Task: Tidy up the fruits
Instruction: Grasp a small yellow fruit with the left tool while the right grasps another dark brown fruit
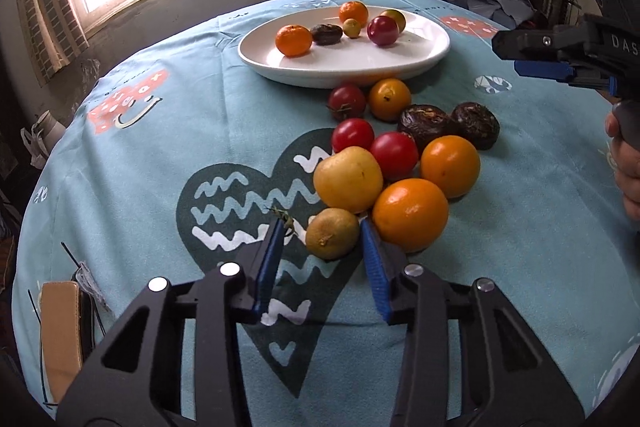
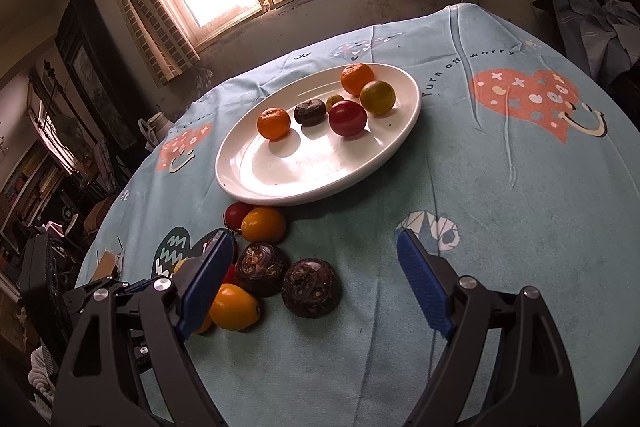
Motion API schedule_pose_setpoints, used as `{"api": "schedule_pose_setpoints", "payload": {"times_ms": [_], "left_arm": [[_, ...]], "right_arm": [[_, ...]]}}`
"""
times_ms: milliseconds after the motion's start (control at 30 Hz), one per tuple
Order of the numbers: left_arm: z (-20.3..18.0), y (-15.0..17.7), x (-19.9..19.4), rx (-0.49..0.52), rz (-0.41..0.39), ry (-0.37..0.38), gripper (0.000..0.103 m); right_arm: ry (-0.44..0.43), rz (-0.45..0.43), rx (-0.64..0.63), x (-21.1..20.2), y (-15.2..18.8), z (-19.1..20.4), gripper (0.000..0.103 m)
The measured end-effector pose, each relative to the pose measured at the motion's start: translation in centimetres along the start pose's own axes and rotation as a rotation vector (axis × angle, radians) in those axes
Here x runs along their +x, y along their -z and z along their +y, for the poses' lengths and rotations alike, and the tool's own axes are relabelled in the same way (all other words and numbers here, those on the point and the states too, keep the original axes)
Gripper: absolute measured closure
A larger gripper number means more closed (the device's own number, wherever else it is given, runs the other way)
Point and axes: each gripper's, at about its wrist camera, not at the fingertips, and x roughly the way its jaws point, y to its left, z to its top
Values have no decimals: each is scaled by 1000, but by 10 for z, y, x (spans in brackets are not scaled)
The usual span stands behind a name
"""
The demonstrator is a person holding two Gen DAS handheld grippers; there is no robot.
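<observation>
In the left wrist view, the left gripper sits low over the blue tablecloth, its blue-padded fingers spread apart on either side of a small olive-yellow fruit; the right pad is just beside that fruit and the left pad stands clear of it, so nothing is clamped. At about 1 o'clock from this fruit lies a loose pile on the cloth: a yellow fruit, two oranges, red tomatoes and two dark wrinkled fruits. Further up, at 12 o'clock, the white plate carries six pieces, among them a mandarin and a red fruit. The right gripper shows at the 3 o'clock edge, side-on, so its opening cannot be judged here. In the right wrist view, the right gripper hovers above the cloth with its fingers set wide and empty. A dark wrinkled fruit lies between them, nearer the left finger, with the second one touching it at 10 o'clock. The plate lies at 12 o'clock, well beyond the fingertips, with the pile at its 7 o'clock rim.
</observation>
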Motion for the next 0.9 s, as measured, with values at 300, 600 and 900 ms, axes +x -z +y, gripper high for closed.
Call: {"api": "schedule_pose_setpoints", "payload": {"times_ms": [300, 600, 900], "left_arm": [[-1, -2, 3, -6, 5, 37, 75], [2, -2, 3, -24, 0, 32, 75], [2, -2, 6, -18, 15, 32, 75]], "right_arm": [[20, 74, -11, 8, 5, 0, 19], [38, 189, -97, 24, 19, 10, 41], [183, 164, -310, 40, 37, 36, 54]]}}
